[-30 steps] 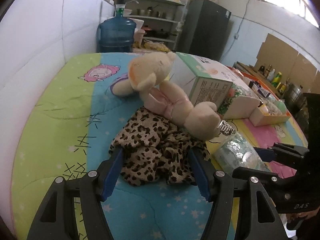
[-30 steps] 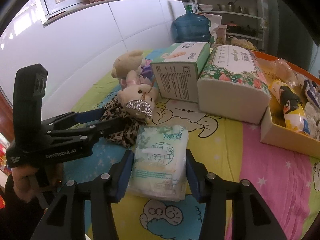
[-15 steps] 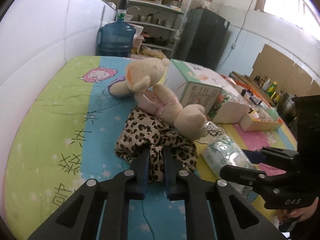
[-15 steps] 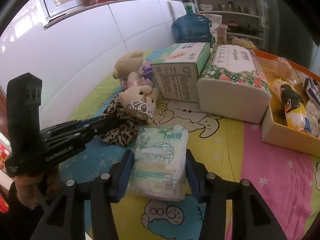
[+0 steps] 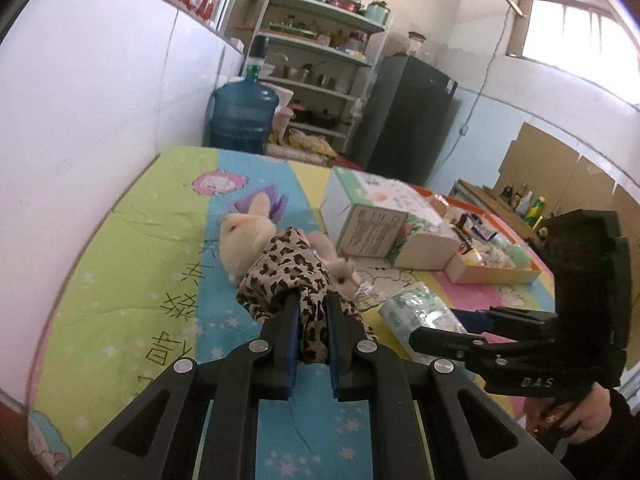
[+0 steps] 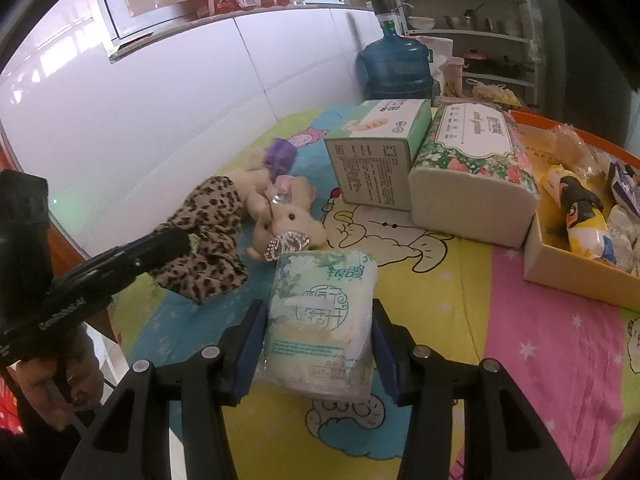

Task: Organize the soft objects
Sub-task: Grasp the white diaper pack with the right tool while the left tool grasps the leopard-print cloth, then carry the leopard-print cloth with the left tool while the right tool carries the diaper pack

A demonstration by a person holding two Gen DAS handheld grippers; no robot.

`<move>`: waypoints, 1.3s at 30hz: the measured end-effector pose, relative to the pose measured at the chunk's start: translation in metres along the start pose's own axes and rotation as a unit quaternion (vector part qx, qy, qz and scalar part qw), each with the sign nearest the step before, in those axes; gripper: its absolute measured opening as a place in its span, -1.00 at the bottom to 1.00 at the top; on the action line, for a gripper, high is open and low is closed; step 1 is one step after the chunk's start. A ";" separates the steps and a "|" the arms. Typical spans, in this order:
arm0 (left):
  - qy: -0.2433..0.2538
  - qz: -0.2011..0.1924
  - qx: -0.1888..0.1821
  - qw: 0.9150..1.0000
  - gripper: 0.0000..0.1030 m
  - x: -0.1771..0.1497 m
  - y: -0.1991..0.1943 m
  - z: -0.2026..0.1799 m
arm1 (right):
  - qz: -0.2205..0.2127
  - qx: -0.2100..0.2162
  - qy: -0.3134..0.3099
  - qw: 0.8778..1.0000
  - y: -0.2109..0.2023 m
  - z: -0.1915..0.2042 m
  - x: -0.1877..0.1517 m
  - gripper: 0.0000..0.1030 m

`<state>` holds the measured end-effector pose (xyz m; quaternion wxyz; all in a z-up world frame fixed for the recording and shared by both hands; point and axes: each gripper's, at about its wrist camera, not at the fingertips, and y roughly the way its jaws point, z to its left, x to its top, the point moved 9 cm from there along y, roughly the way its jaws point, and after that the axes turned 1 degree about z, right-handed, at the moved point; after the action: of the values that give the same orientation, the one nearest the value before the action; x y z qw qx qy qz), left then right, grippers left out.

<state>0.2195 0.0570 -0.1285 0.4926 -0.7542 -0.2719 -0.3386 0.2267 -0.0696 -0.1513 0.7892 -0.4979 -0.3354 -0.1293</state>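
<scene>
The left gripper (image 5: 311, 312) is clamped tight on the leopard cloth (image 5: 290, 276), a fold of it bunched between the two blue-lined fingers (image 5: 291, 332). The cloth is pulled up off the quilt (image 5: 132, 264) at the pinch, and its far end drapes over the plush bear (image 5: 244, 236), which lies on its side on the blue stripe. From the right wrist view, the same cloth (image 6: 208, 232) hangs from the left gripper (image 6: 176, 240), just left of the bear (image 6: 280, 220), which wears a sparkly trinket (image 6: 286, 242) at its front.

Over to the right gripper (image 6: 318, 344): its fingers (image 6: 250, 344) sit on either side of the tissue pack (image 6: 320, 320), jaws spread wide, and whether the pads actually press the wrapper I cannot tell. The pack lies flat on the quilt (image 6: 460, 320), just in front of the bear. In the left wrist view, that pack (image 5: 416, 312) lies to the right of the bear with the right gripper (image 5: 460, 324) reaching in from the side.

Behind the bear stands a green-and-white box (image 6: 376, 152), touching a floral tissue pack (image 6: 472, 172) on its right. Further right of the bear is an orange tray (image 6: 560, 264) with wrapped snacks inside. Beyond the far edge of the quilt stands a blue water jug (image 5: 244, 120).
</scene>
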 end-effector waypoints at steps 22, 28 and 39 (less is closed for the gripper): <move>0.044 -0.063 -0.040 0.996 -0.77 0.037 -0.036 -0.065 | -0.067 -0.025 0.006 0.997 -0.060 -0.023 0.022 -0.02; 0.058 -0.063 -0.058 0.995 -0.77 0.047 -0.024 -0.093 | -0.090 -0.047 0.022 0.995 -0.082 -0.049 0.030 -0.02; 0.080 -0.058 -0.095 0.991 -0.77 0.069 0.003 -0.146 | -0.130 -0.092 0.054 0.986 -0.122 -0.110 0.041 -0.02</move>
<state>0.2292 -0.0740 -0.0349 0.4185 -0.7509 -0.2420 -0.4500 0.2355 -0.2179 -0.0699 0.7336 -0.5128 -0.3406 -0.2878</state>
